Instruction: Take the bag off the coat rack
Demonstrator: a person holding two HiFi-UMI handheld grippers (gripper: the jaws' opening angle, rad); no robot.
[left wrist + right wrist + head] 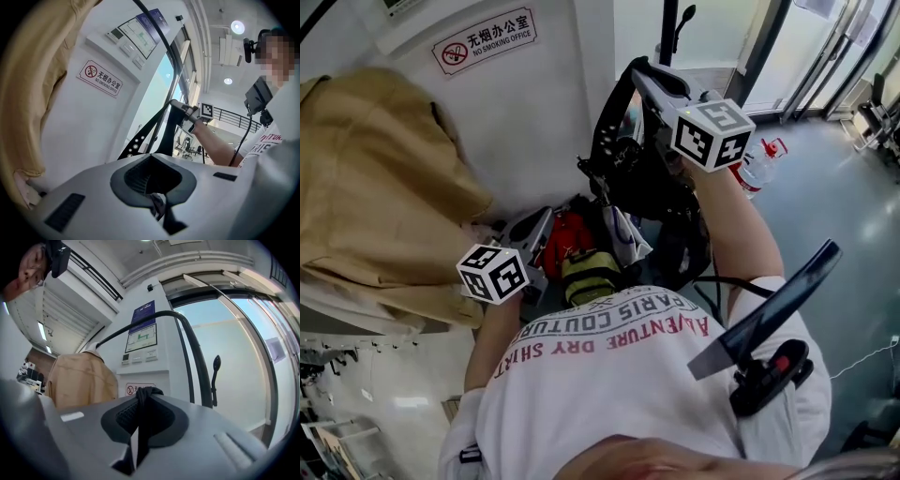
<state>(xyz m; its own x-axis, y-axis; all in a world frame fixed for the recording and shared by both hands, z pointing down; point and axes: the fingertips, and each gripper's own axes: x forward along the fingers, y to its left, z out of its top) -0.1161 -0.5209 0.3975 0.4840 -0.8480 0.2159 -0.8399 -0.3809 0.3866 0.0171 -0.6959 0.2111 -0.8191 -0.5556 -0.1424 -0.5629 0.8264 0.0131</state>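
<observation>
**Jaws shut on the bag's strap, close to the rack**

Jaws of the right gripper [146, 397] are pressed together on a black webbing strap [140, 427]. The strap runs up the seam between them and bunches in a knot at their tips. In the head view this right gripper [639, 73] is held high at the far right, and the strap [612, 112] loops down from it to the black fabric bag [666, 202].

The left gripper [154, 197] also has its jaws together, and they nip a small dark fold of fabric [157, 205]. I cannot tell what that fold belongs to. From the head view the left gripper [534, 234] sits lower and to the left, just beside the bag's open top, where a red pouch [567, 239] and an olive-yellow pouch [586, 274] show.

The bag hangs between the two grippers, near the person's chest. The black metal coat rack [667, 28] stands just beyond it, and its curved arm [190, 338] rises past the right jaws. Whether any part of the bag rests on the rack cannot be made out.

A tan coat [375, 178] hangs to the left. On the far white wall there is a red-and-white no-smoking sign [485, 39].
</observation>
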